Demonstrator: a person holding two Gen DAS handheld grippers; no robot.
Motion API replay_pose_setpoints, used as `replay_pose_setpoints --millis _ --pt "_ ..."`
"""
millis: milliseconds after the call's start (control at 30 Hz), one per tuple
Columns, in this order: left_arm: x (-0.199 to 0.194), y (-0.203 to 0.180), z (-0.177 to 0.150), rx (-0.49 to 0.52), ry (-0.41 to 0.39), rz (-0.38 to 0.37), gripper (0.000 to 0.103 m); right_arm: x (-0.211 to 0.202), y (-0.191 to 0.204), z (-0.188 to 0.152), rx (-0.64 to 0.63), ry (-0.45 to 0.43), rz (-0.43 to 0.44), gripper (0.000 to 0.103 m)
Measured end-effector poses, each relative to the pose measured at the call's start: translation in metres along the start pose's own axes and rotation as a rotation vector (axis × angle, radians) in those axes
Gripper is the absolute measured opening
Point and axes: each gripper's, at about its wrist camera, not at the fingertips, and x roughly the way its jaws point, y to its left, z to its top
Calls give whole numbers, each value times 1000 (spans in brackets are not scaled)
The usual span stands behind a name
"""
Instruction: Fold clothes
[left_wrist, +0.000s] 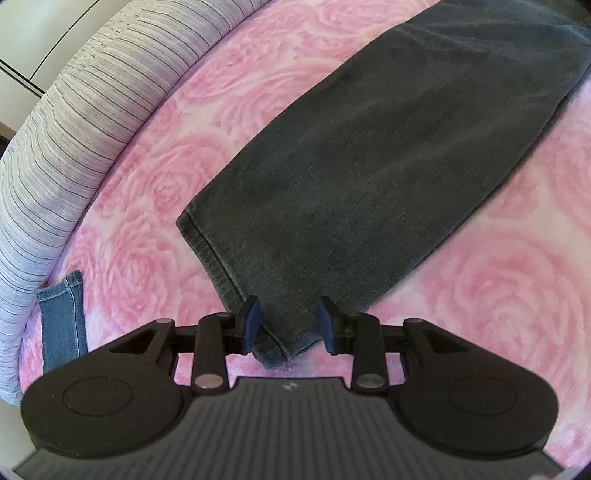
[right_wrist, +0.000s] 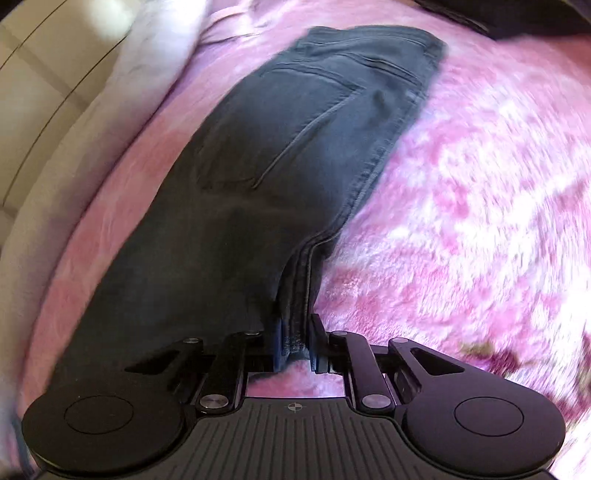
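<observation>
Dark grey jeans (left_wrist: 369, 166) lie flat on a pink rose-patterned blanket (left_wrist: 184, 147). In the left wrist view the hem end of the leg reaches down between the fingers of my left gripper (left_wrist: 290, 325), which stands open with its blue pads on either side of the hem corner. In the right wrist view the jeans (right_wrist: 280, 147) stretch away toward the back pockets and waistband at the top. My right gripper (right_wrist: 297, 341) is shut on the seamed edge of the jeans, which is bunched and lifted between its fingers.
A striped grey-white pillow or bolster (left_wrist: 74, 122) runs along the left edge of the bed. A piece of blue denim (left_wrist: 62, 317) lies beside it at lower left. Pale cushions or bedding (right_wrist: 55, 110) border the blanket (right_wrist: 480, 221) on the left in the right wrist view.
</observation>
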Motion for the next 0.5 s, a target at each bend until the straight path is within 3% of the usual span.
replay_pose_setpoints --millis 67,200,500 --pt "0 0 2 8 10 3 30 -3 -8 9 32 11 22 15" --pt "0 -1 3 5 28 8 30 -8 -18 34 33 -24 38 32" --pt "-7 -6 4 -10 67 39 31 -19 -3 60 -67 -64 -31 33"
